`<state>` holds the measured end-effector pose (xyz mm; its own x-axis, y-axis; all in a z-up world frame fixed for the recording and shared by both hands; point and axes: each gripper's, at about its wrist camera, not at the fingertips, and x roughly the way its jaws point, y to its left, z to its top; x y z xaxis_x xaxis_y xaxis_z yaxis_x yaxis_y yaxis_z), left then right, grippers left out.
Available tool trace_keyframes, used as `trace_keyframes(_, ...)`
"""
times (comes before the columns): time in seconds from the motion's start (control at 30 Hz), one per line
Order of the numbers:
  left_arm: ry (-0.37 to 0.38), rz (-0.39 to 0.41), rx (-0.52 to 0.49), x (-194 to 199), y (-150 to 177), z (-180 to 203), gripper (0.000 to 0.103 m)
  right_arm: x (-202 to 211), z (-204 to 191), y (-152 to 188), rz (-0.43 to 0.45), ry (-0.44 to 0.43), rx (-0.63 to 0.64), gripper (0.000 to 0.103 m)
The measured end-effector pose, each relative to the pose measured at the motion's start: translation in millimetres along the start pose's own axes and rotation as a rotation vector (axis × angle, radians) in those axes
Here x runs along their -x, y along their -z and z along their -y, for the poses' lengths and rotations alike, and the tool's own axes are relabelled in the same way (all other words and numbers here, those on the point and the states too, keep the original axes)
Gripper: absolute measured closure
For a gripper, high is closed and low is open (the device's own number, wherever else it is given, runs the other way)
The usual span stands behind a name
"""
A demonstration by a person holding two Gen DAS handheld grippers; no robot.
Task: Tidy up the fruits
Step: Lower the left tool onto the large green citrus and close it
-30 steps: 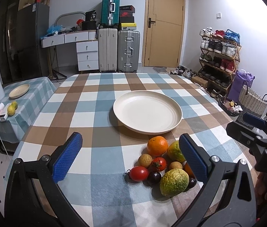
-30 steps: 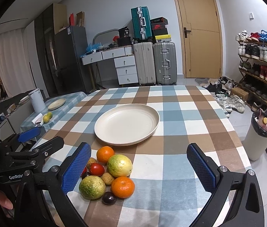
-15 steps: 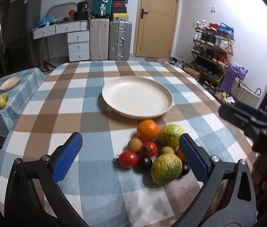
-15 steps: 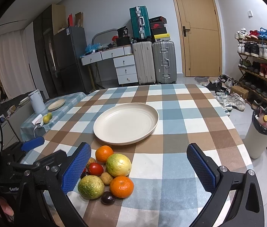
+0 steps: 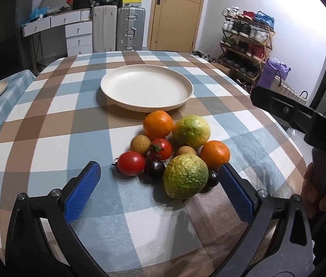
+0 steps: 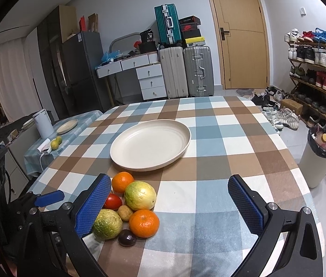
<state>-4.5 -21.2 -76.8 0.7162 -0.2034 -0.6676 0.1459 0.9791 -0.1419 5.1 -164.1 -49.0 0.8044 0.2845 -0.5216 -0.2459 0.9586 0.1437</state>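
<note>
A pile of fruit lies on the checked tablecloth in front of an empty cream plate (image 5: 146,87) (image 6: 150,144). It holds two oranges (image 5: 158,124) (image 5: 214,153), two green guavas (image 5: 185,176) (image 5: 191,130), two red tomatoes (image 5: 131,162), small brown fruits and dark plums. My left gripper (image 5: 160,189) is open, its blue fingers flanking the near guava and tomato just above the table. My right gripper (image 6: 171,204) is open, with the pile (image 6: 140,195) by its left finger. Each gripper shows at the edge of the other's view.
A side table at the left carries a small plate (image 6: 67,125), lemons (image 6: 55,142) and a white kettle (image 6: 43,123). Suitcases (image 6: 186,71), drawers and a door stand behind. A shoe rack (image 6: 310,69) and a bin (image 6: 319,152) stand on the right.
My left gripper has moved forward and down toward the fruit pile, which now sits between its fingers. The right gripper has edged forward slightly. The fruit has not moved.
</note>
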Motion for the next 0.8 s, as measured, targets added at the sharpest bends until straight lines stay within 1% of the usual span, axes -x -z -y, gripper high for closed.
trace_keyframes(0.07, 0.015, -0.010, -0.002, -2.8, 0.7, 2.5, 0.001, -1.2, 0.4, 0.7, -0.003, 0.003, 0.001, 0.000)
trace_keyframes(0.13, 0.029, -0.021, -0.008, -6.1, 1.5, 4.5, 0.004, -1.7, 2.9, 2.2, -0.006, 0.004, -0.003, 0.000)
trace_keyframes(0.23, 0.056, -0.042, -0.017, -12.6, 2.1, 6.9, 0.013, -3.2, 5.7, 3.5, -0.008, 0.006, -0.009, 0.000)
trace_keyframes(0.33, 0.084, -0.061, -0.022, -17.6, 2.3, 9.5, 0.024, -4.7, 9.5, 4.8, -0.011, 0.007, -0.015, 0.000)
trace_keyframes(0.4, 0.102, -0.070, -0.024, -18.7, 3.2, 11.9, 0.035, -6.1, 11.0, 5.4, -0.014, 0.007, -0.019, 0.000)
trace_keyframes(0.43, 0.115, -0.074, -0.026, -19.9, 3.2, 12.5, 0.038, -6.7, 11.7, 6.0, -0.015, 0.007, -0.022, 0.000)
trace_keyframes(0.5, 0.129, -0.081, -0.029, -21.4, 3.8, 13.7, 0.048, -7.8, 12.9, 7.3, -0.018, 0.006, -0.026, 0.000)
trace_keyframes(0.57, 0.139, -0.085, -0.030, -22.1, 3.5, 14.2, 0.053, -8.6, 14.1, 8.3, -0.021, 0.007, -0.027, 0.000)
trace_keyframes(0.6, 0.149, -0.084, -0.027, -21.7, 3.2, 13.8, 0.059, -9.1, 14.6, 8.6, -0.022, 0.007, -0.027, 0.000)
trace_keyframes(0.8, 0.209, -0.089, 0.009, -20.3, 2.6, 6.1, 0.060, -11.3, 15.3, 9.9, -0.029, 0.003, -0.034, 0.000)
